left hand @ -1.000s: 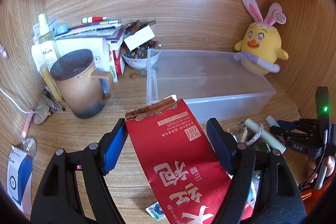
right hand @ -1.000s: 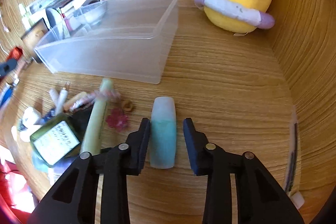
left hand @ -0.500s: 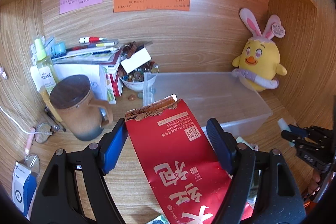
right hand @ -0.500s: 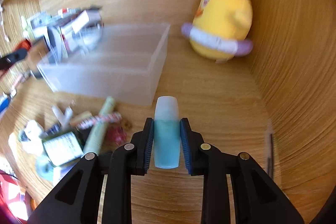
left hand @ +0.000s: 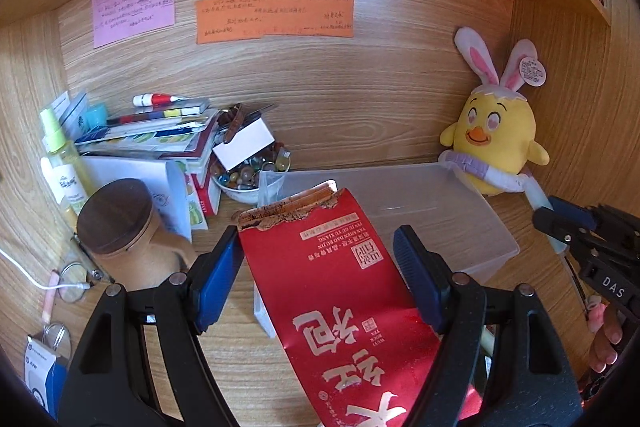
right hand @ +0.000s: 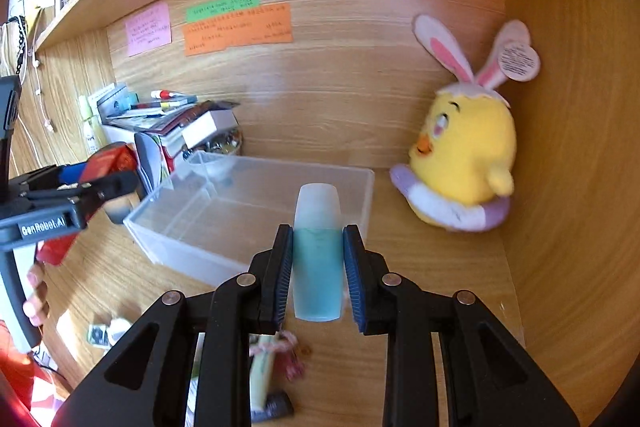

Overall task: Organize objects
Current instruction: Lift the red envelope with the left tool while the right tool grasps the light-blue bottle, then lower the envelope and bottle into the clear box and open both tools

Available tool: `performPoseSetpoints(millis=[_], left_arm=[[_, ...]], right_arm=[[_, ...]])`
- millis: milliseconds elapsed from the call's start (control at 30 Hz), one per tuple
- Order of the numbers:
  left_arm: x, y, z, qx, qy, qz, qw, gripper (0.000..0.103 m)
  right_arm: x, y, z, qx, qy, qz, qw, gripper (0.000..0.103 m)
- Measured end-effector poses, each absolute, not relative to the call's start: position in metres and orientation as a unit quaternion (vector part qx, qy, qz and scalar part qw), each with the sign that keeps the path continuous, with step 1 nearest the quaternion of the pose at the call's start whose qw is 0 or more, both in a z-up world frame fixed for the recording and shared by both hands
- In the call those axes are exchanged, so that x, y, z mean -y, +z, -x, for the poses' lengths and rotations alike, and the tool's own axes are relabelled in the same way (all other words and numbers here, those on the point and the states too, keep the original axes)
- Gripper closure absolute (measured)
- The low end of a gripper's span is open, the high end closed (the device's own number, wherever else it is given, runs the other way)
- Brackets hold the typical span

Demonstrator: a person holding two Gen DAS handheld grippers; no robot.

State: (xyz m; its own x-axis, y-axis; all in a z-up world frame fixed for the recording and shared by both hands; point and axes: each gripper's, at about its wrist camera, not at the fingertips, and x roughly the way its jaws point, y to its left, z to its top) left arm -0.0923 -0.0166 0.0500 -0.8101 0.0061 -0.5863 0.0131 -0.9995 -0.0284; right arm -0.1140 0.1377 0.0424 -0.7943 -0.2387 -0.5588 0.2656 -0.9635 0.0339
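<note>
Wooden desk (right hand: 420, 267); frosted blue-green bottle (right hand: 318, 267)

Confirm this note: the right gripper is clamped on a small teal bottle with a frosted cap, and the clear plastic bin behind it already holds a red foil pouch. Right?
Not quite. The clear plastic bin looks empty in the right wrist view; the red foil pouch is between the left gripper's jaws. The right gripper does clamp the small teal bottle.

plush chick (left hand: 494, 143), lidded mug (left hand: 128, 231), sticky notes (left hand: 274, 15) — wall
</note>
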Motion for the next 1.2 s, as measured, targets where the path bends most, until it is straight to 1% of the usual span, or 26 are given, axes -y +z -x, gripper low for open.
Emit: performPoseSetpoints(millis=[167,600,833,1200], left_arm=[[0.013,0.046,0.107,-0.016,-0.948,-0.317,-0.006,0.027],[0.005,0.033,0.144,-0.010,-0.938,-0.346,-0.027,0.027],[0.002,0.024,0.167,-0.005,-0.929,-0.368,-0.037,0.027],[0.009,-0.005,0.208,-0.004,-0.905,-0.424,-0.040,0.027]], right_arm=[[-0.124,0.041,0.132,-0.021,-0.942,-0.300,0.150,0.080],[-0.099,0.028,0.176,-0.044,-0.932,-0.325,0.156,0.080],[-0.090,0.012,0.194,-0.044,-0.921,-0.349,0.165,0.080],[-0.083,-0.014,0.209,-0.045,-0.905,-0.385,0.175,0.080]])
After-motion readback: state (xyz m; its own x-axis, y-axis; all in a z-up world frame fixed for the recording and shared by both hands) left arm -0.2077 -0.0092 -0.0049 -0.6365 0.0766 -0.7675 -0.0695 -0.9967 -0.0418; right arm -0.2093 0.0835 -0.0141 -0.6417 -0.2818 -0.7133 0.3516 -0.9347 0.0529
